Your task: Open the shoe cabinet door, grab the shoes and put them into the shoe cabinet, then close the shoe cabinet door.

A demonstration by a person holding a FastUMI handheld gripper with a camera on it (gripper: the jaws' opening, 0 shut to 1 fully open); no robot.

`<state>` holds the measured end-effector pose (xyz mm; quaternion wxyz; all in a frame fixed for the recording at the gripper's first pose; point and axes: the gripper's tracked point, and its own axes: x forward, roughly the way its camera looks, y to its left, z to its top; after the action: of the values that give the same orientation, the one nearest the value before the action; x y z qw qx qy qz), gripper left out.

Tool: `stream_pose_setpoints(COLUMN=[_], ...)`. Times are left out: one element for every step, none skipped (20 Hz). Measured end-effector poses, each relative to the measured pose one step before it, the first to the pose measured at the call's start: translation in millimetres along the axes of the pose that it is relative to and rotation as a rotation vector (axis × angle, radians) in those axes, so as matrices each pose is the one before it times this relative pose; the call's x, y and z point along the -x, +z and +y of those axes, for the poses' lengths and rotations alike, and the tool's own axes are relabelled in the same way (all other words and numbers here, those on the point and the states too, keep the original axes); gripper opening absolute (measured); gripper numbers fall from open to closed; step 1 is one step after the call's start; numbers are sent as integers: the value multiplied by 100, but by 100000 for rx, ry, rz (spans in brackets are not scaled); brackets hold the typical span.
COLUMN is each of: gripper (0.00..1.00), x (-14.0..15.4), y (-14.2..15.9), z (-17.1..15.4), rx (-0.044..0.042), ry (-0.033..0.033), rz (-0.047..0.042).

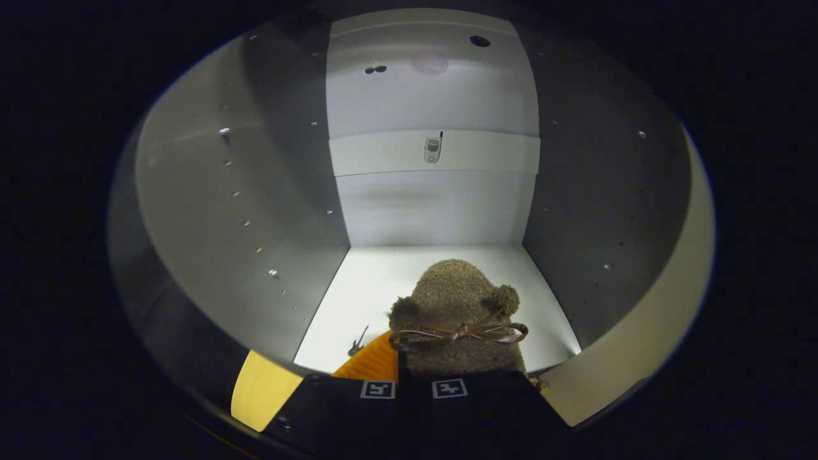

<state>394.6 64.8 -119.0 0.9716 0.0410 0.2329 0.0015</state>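
Your gripper [414,387] clamps one fuzzy brown slipper [459,306], its heel hidden between the fingers, inside the shoe cabinet [434,211].

The heel of the fuzzy grey-brown slipper with a thin brown bow [457,306] is hidden behind the gripper [414,388], whose fingertips are too dark to separate, so whether both press the slipper cannot be told. The ribbed orange sole [370,363] beside it is largely covered by the fingers. A small silver fitting [433,149] on the white cabinet's back rail [383,153] is too small to identify.
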Motion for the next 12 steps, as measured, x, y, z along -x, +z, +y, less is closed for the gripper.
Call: stream_pose_setpoints(gripper=[6,6,6,6,6,6,6,6,6,6,7,7], x=[-1233,-1387,-1445,-1200,-1258,-1087,-1071,-789,-732,-582,-363,-336], y=[596,446,286,68,29,-160,-239,-138,21,-147,-150,-157], z=[-146,-86,-171,-124,-328,-220,-273,-264,-106,-80,-27,91], rx=[-353,-427,10,-81,-535,-424,-322,672,1022,1246,446,-547], ry=[-624,-847,-576,-540,-1012,-842,-800,-899,-711,-349,-559,17], rz=[-63,537,476,472,848,490,981,396,167,505,565,697])
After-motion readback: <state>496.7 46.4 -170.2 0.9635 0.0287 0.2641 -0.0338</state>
